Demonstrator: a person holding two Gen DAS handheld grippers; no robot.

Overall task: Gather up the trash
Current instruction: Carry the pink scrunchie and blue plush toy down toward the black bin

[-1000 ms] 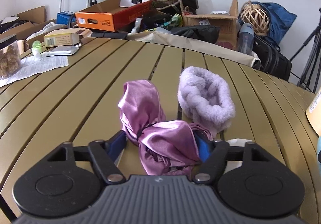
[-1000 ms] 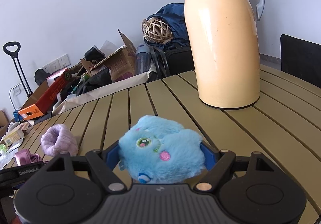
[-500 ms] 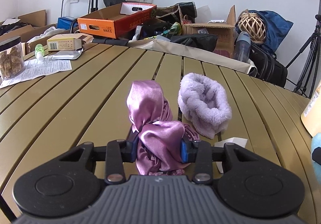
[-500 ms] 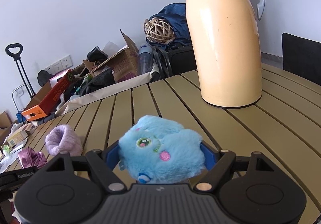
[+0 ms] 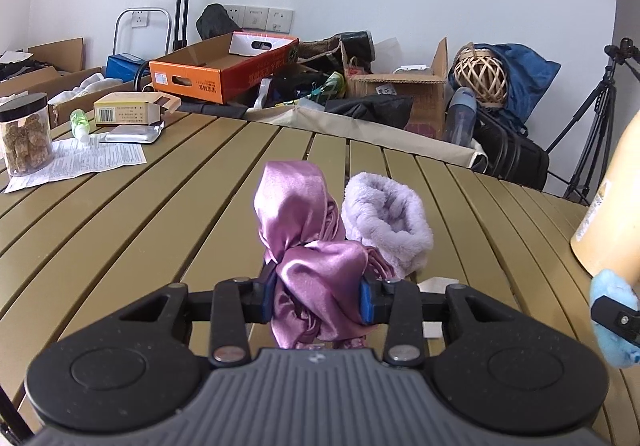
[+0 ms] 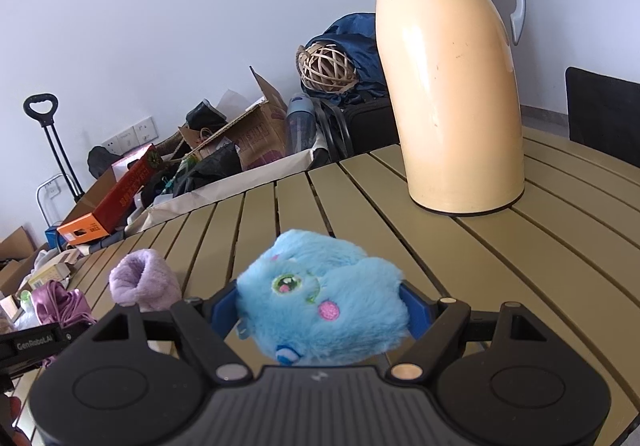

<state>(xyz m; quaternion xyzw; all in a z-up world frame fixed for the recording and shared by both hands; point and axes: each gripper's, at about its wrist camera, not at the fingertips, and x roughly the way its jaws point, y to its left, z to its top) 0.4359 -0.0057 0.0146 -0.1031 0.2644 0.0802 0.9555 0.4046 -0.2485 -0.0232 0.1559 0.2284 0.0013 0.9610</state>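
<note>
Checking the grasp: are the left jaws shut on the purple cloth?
Yes: the left gripper pinches the purple satin cloth from both sides.

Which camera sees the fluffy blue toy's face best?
The right wrist view. There the blue toy fills the middle, green eye and pink cheek facing us, squeezed in the right claw. The left wrist view catches only a blue tuft at its right edge.

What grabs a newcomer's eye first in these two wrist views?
Probably the fluffy blue plush toy squeezed in the right gripper, with the tall cream thermos jug upright on the slatted table behind it. In the left wrist view, the left gripper is clamped on a shiny purple satin cloth, a fuzzy lilac band just beyond it.
</note>
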